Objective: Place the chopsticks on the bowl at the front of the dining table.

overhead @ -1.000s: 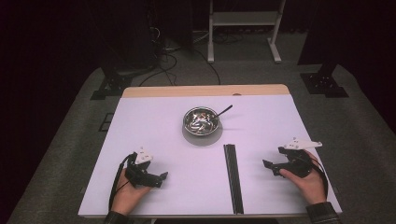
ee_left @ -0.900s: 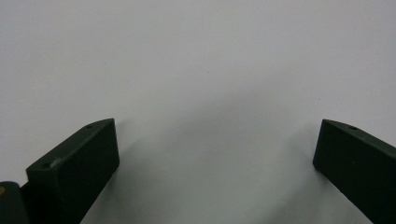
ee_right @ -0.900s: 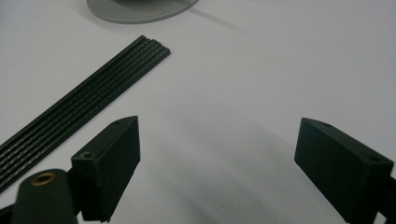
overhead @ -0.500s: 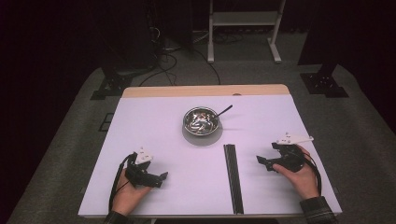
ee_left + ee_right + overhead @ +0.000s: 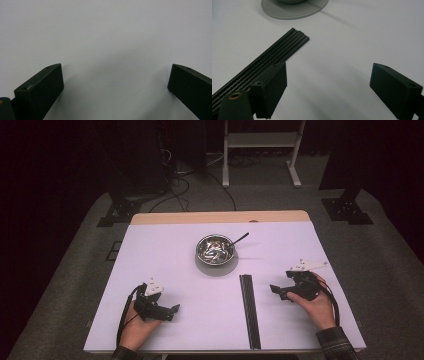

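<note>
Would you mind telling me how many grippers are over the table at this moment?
2. The left gripper sits near the table's front left; the right gripper is at the right, beside the black ribbed strip.

A white tabletop (image 5: 165, 255) with a bare wooden strip along its far edge stands on grey carpet. Just past its centre, toward 12 o'clock, a grey round plate (image 5: 216, 266) lies flat on it and carries a metal bowl (image 5: 215, 249) with a dark handle sticking out toward 2 o'clock. From just beside the plate, a long black ribbed strip (image 5: 249, 309) runs straight toward 6 o'clock, nearly to the near edge.
</note>
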